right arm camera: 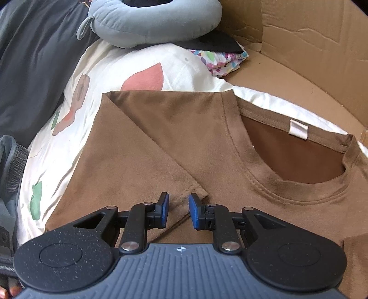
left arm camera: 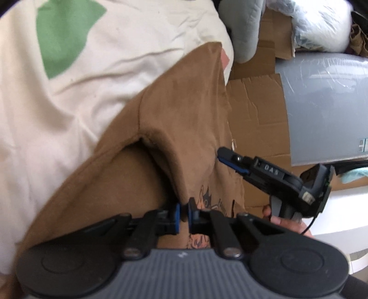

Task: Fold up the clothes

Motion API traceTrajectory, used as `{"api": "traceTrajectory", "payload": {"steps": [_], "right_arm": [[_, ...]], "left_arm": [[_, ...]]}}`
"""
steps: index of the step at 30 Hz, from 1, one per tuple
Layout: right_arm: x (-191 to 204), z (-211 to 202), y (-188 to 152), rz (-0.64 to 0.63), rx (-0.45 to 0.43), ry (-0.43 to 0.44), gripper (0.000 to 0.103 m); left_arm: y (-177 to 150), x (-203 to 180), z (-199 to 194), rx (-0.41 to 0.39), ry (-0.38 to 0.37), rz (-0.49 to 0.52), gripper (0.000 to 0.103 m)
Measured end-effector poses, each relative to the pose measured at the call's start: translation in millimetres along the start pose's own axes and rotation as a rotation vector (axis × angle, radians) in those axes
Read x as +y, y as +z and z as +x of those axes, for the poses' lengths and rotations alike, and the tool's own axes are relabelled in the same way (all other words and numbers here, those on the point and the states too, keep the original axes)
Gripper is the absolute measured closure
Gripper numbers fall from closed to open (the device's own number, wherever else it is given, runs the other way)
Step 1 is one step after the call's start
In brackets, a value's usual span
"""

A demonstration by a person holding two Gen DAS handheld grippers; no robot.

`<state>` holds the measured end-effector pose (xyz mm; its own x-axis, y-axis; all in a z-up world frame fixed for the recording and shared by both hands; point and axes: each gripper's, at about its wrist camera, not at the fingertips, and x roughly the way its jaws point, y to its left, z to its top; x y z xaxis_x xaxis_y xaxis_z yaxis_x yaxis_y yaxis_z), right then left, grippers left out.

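Observation:
A brown T-shirt point(right arm camera: 184, 128) lies on a cream quilt, collar and white label to the right and one side folded in along a diagonal edge. My right gripper point(right arm camera: 179, 210) hovers over the folded sleeve's hem, its blue pads apart with flat cloth showing in the gap. In the left wrist view the same T-shirt point(left arm camera: 191, 110) rises in a raised fold near its printed graphic. My left gripper point(left arm camera: 184, 215) is shut on that fold. The right gripper point(left arm camera: 230, 159) reaches in from the right above the shirt's edge, with a person's hand behind it.
The cream quilt point(left arm camera: 76, 96) bears green and pink patches. Flattened cardboard point(left arm camera: 260, 108) lies to the right of it. A grey neck pillow point(right arm camera: 149, 20) and small folded clothes point(right arm camera: 220, 59) sit beyond the shirt. Dark bedding point(right arm camera: 34, 69) fills the left.

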<state>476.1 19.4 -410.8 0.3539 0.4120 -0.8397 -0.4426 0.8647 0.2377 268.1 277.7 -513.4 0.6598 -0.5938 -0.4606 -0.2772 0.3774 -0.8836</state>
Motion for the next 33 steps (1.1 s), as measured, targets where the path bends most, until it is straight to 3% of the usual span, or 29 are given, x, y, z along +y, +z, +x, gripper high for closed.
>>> {"api": "traceTrajectory", "payload": {"steps": [3, 6, 10, 12, 14, 21, 26, 29, 31, 33], "right_arm": [[-4, -4, 2, 0.024, -0.017, -0.02, 0.074], [-9, -4, 4, 0.042, -0.023, -0.049, 0.058], [-11, 3, 1, 0.033, -0.008, -0.051, 0.058], [-9, 8, -1, 0.008, 0.004, -0.041, 0.064], [-4, 11, 0, -0.029, 0.02, -0.048, 0.101], [6, -5, 13, -0.097, -0.02, -0.079, 0.103], [-3, 7, 13, -0.06, 0.035, -0.143, 0.103], [-2, 3, 9, -0.068, 0.028, -0.14, 0.102], [0, -4, 9, -0.062, 0.008, -0.116, 0.099], [3, -10, 10, -0.059, -0.005, -0.107, 0.099]], "left_arm": [[4, -3, -7, -0.015, -0.017, -0.004, 0.098], [7, -3, -9, -0.022, -0.027, 0.0, 0.098], [5, -2, -7, -0.023, -0.025, -0.002, 0.098], [4, -3, -9, -0.022, -0.026, -0.006, 0.098], [3, -7, -8, -0.025, -0.029, -0.009, 0.097], [2, -14, -9, -0.042, -0.035, -0.019, 0.098], [0, -7, 5, 0.005, 0.115, -0.006, 0.097], [4, -11, 5, 0.017, 0.142, 0.025, 0.096], [6, -19, -3, 0.003, 0.159, 0.064, 0.081], [8, -22, -16, -0.024, 0.181, 0.087, 0.077]]}}
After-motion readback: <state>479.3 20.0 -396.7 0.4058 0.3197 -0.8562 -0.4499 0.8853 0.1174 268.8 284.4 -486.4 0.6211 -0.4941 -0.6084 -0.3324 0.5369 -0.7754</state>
